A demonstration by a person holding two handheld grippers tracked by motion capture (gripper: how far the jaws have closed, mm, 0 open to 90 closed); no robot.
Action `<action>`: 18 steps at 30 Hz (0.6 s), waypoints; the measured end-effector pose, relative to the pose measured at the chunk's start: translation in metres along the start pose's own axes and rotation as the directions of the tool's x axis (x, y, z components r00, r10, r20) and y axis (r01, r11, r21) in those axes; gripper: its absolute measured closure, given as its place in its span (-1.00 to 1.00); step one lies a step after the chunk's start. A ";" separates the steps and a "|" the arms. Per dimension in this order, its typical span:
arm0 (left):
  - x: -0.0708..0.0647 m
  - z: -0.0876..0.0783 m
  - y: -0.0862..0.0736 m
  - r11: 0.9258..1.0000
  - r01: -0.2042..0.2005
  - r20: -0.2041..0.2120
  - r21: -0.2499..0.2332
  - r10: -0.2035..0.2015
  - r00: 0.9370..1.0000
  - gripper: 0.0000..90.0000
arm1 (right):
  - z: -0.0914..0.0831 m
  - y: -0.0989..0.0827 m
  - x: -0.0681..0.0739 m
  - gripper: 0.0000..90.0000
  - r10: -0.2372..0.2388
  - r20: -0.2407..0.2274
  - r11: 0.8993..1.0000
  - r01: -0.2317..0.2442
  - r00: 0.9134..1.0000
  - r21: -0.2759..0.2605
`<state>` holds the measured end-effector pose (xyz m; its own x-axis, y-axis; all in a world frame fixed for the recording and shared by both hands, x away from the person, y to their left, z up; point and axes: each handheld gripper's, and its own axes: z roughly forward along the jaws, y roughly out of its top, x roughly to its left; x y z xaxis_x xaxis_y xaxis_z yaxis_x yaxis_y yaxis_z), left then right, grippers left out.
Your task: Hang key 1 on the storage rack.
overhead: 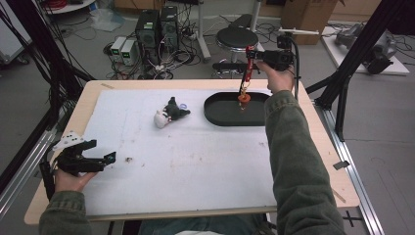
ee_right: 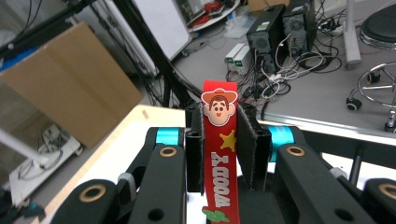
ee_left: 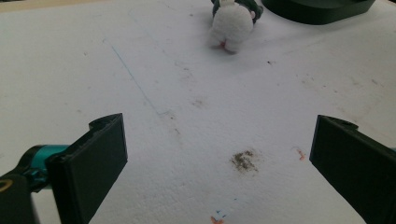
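Note:
My right gripper [overhead: 249,55] is raised over the far right of the table, shut on a red strap [overhead: 247,72] that hangs down from it. An orange piece [overhead: 243,98] at the strap's lower end dangles over the black oval tray [overhead: 220,116]. In the right gripper view the strap [ee_right: 220,158] carries a cowboy face and is pinched between the jaws of the right gripper [ee_right: 219,119]. My left gripper [overhead: 108,157] rests open at the table's left edge. A small white and dark plush toy [overhead: 169,114] lies left of the tray. Beyond the wide-apart jaws of the left gripper [ee_left: 219,135], the plush toy [ee_left: 232,23] lies far off.
A white sheet [overhead: 195,161] covers most of the wooden table. Behind the table are computer towers [overhead: 156,27], a black stool [overhead: 236,36] and a cardboard box [overhead: 306,12]. Black frame struts [overhead: 352,54] stand at both sides.

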<state>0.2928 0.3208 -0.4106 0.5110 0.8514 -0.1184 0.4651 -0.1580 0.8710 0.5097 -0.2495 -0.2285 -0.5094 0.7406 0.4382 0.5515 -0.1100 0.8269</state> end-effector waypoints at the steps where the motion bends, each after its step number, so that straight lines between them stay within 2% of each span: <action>1: 0.000 0.000 0.000 1.000 0.000 0.000 0.001 0.000 1.000 -0.90 | 0.002 0.000 -0.002 0.67 0.001 0.002 1.000 -0.001 1.000 -0.010; 2: 0.000 0.000 0.000 1.000 0.001 0.002 0.003 -0.001 1.000 -0.90 | 0.006 0.000 -0.003 0.67 0.020 -0.001 1.000 -0.020 1.000 -0.013; 5: 0.000 0.000 0.000 1.000 0.002 0.006 0.003 -0.002 1.000 -0.90 | 0.014 -0.001 -0.007 0.67 0.036 -0.009 0.999 -0.036 0.999 -0.040; 10: 0.001 -0.001 0.000 1.000 0.010 0.010 -0.009 -0.010 1.000 -0.90 | 0.023 -0.002 -0.012 0.67 0.054 0.023 0.995 -0.052 0.998 -0.083; 15: 0.002 -0.002 0.000 1.000 0.012 0.010 -0.013 -0.012 1.000 -0.90 | 0.025 -0.001 -0.017 0.67 0.070 0.047 0.990 -0.064 0.996 -0.123; 18: 0.002 -0.002 0.001 1.000 0.010 0.003 -0.018 -0.010 1.000 -0.90 | 0.024 0.000 -0.021 0.67 0.101 0.024 0.983 -0.096 0.995 -0.157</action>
<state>0.2924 0.3230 -0.4094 0.5084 0.8514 -0.1289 0.4573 -0.1401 0.8782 0.5363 -0.2495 -0.2467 -0.4346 0.7414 0.5112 0.4875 -0.2836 0.8258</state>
